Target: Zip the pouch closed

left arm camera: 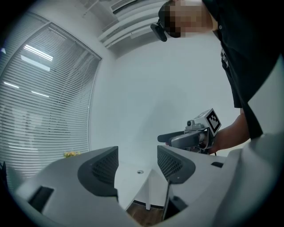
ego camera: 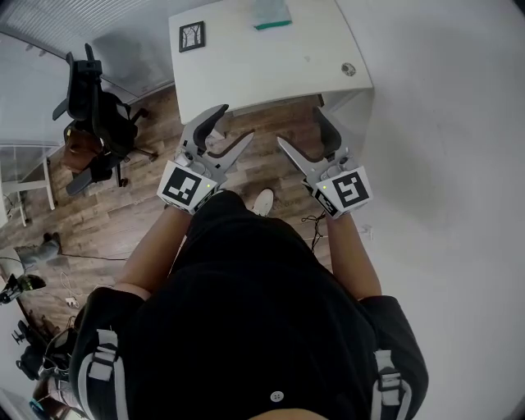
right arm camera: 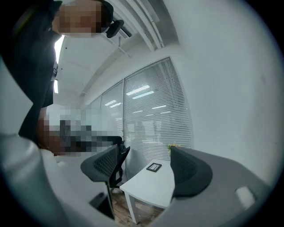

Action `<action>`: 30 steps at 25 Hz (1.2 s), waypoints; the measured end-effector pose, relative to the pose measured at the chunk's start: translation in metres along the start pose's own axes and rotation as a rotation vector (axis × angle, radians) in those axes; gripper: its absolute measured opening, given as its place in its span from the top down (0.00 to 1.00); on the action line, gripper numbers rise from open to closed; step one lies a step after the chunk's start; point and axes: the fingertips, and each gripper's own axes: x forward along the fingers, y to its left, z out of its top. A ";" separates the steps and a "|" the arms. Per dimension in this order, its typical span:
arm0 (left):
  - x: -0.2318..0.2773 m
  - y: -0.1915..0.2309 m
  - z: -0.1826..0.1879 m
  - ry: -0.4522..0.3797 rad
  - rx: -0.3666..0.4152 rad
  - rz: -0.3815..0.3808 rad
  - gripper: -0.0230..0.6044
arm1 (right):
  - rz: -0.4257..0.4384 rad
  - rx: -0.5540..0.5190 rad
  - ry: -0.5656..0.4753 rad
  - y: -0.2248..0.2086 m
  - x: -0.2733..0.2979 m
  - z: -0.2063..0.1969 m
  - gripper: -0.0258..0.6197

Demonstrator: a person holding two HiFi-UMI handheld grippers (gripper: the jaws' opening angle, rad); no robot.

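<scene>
On the far edge of the white table [ego camera: 246, 74] the teal-edged pouch [ego camera: 271, 15] is seen lying flat, well apart from both grippers; its zip is too small to be made out. The left gripper [ego camera: 236, 123] and the right gripper [ego camera: 299, 125] are held level side by side off the table's near edge, over the wood floor [ego camera: 123, 205]. Jaws of both are spread wide, nothing between them. A black picture frame [ego camera: 191, 36] is set at the table's left corner. An office chair [ego camera: 94, 111] is parked at left.
</scene>
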 end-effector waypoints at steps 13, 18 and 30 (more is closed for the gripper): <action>0.045 0.020 -0.006 -0.007 -0.012 -0.008 0.55 | -0.004 0.007 0.000 -0.043 0.020 -0.003 0.38; 0.071 0.050 -0.011 -0.009 -0.015 -0.026 0.55 | -0.018 0.008 0.024 -0.068 0.048 -0.010 0.38; 0.118 0.156 -0.007 -0.036 -0.045 -0.068 0.55 | -0.059 -0.011 0.081 -0.122 0.145 -0.001 0.38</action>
